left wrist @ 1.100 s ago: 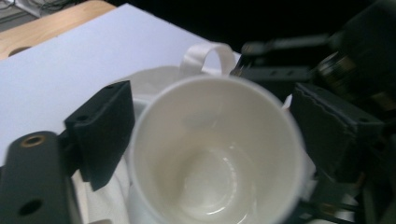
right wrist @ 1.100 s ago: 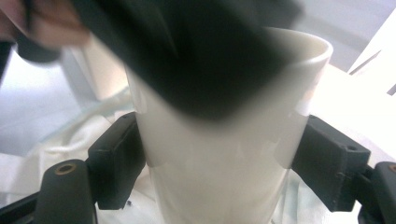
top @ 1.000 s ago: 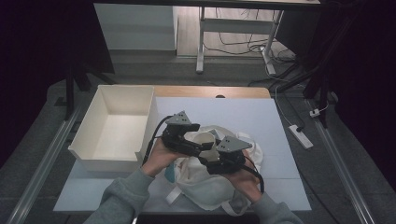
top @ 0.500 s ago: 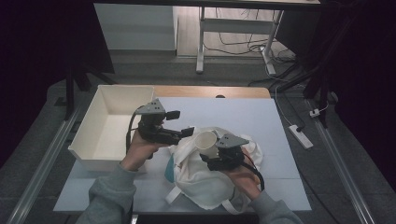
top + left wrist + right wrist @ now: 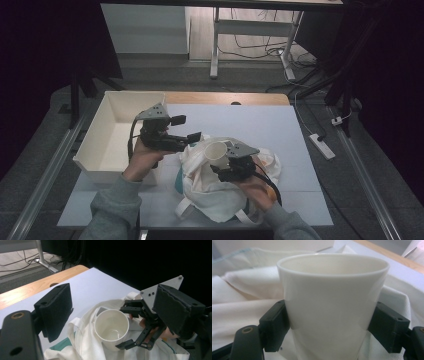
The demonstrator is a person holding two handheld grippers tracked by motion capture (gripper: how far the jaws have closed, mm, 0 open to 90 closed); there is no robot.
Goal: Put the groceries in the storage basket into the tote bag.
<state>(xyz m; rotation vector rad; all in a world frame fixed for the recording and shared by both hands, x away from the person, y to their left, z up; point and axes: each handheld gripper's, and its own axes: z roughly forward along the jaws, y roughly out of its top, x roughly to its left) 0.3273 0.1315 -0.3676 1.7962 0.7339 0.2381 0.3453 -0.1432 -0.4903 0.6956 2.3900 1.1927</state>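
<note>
Two grippers at work. Our right gripper (image 5: 220,172) clamps plain white tapered cup (image 5: 216,151) by its sides, upright, empty, held just above crumpled cream cloth bag (image 5: 210,192) at near middle of pale table (image 5: 300,200). Our left gripper (image 5: 192,140) hovers just left of cup, jaws spread wide, gripping nothing. We judge step: cup lifted out of bag. Next move likely carries cup left to open white rectangular bin (image 5: 95,145); needs cup kept upright and lifted clear of bin's near wall.

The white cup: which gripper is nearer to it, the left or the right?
The right. The right gripper has its jaws closed on the white cup, one on each side. The left gripper is open beside the cup, not touching it, above the cloth bag.
</note>
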